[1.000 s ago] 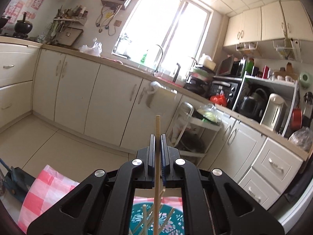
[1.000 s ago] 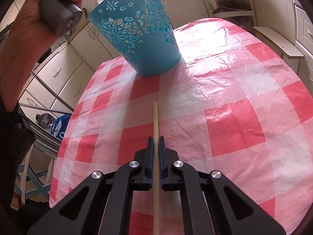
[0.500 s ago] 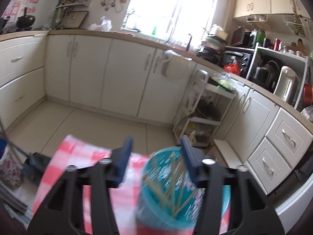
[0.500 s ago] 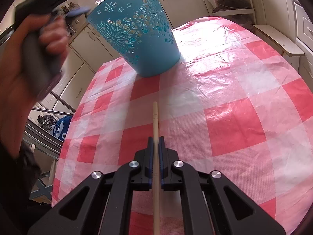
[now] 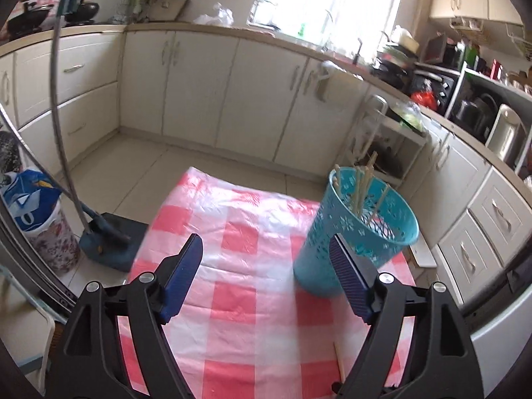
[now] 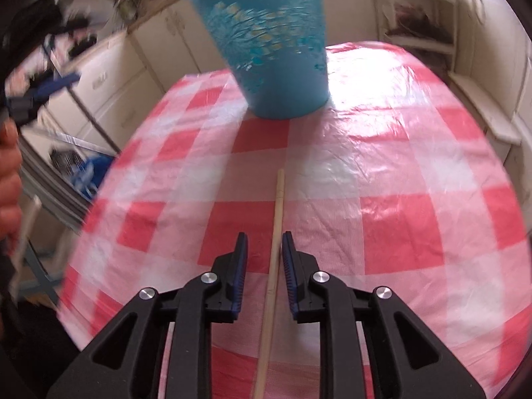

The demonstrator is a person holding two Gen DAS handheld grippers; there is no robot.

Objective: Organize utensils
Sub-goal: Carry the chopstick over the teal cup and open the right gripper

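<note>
One checked tablecloth, then the blue basket holding several sticks. My left gripper is opening, empty; right gripper is opening around a chopstick lying flat — light, stiff, smooth, so I'd grip mid-shaft.

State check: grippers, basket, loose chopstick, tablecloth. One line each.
Left gripper: jaws opening, nothing between them.
Right gripper: jaws opening, pads clear of the chopstick between them.
Wooden chopstick: flat on the cloth, pointing at the basket.
Blue perforated plastic basket: upright, holding several chopsticks leaning on end.
Red-and-white checked plastic tablecloth: spread, wrinkled.
</note>
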